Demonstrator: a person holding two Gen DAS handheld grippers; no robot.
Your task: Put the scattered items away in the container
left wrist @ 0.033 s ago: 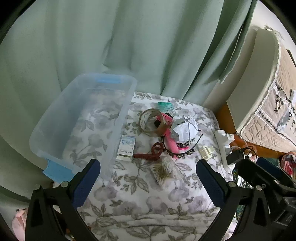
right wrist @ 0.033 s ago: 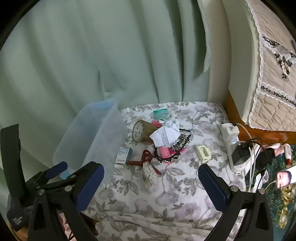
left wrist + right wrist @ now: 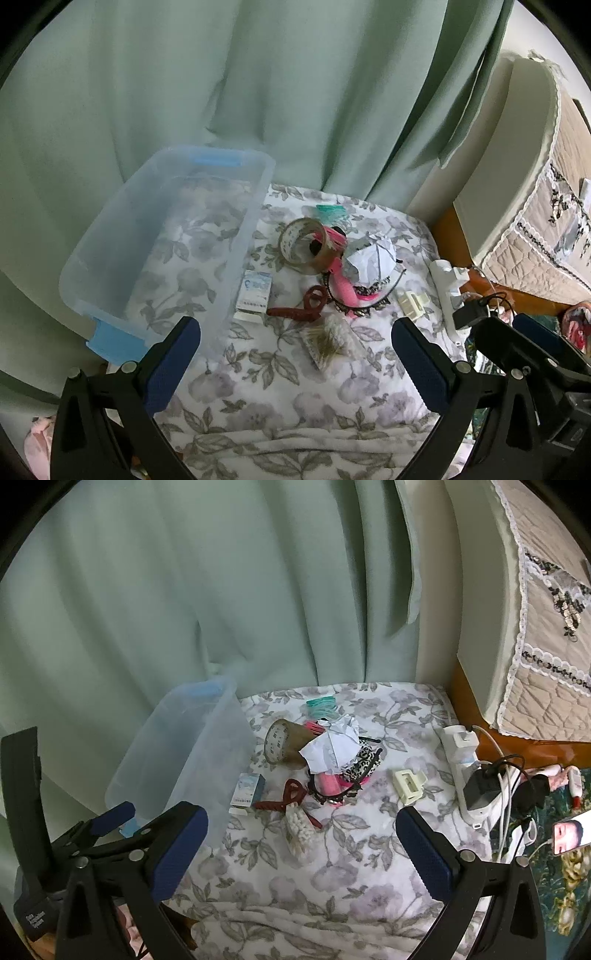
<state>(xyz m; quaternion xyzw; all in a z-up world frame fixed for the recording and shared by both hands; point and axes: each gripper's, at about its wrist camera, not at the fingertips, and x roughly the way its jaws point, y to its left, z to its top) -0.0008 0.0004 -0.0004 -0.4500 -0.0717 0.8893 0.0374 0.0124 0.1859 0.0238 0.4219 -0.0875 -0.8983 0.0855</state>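
**Both jaws wide, nothing in the bin yet**

I can make out no change to report: these views give me no shift in the clutter or the bin, so I read the tidy-up as not begun. My left gripper hangs above the near edge of the bed with its jaws wide and nothing between them. My right gripper is the same, jaws wide and empty, just to the right of the left one.

The clear container with blue latches sits on the floral bedspread at far left, and I see nothing inside it but the pattern showing through. The scattered things lie in a loose heap just right of it.

Counting what I can tell apart:
- one tape roll, on its side, near the bin's right wall
- one small box, just beside that wall
- one dark red hair claw
- one cream hair claw, apart to the right
- one bag of cotton swabs, nearest to me
- one crumpled white paper on top of the heap
- one teal bundle at the far side
- pink pieces and dark headbands under the paper, too tangled to count

A white power strip lies at the bed's right edge; I judge it is not part of the job.
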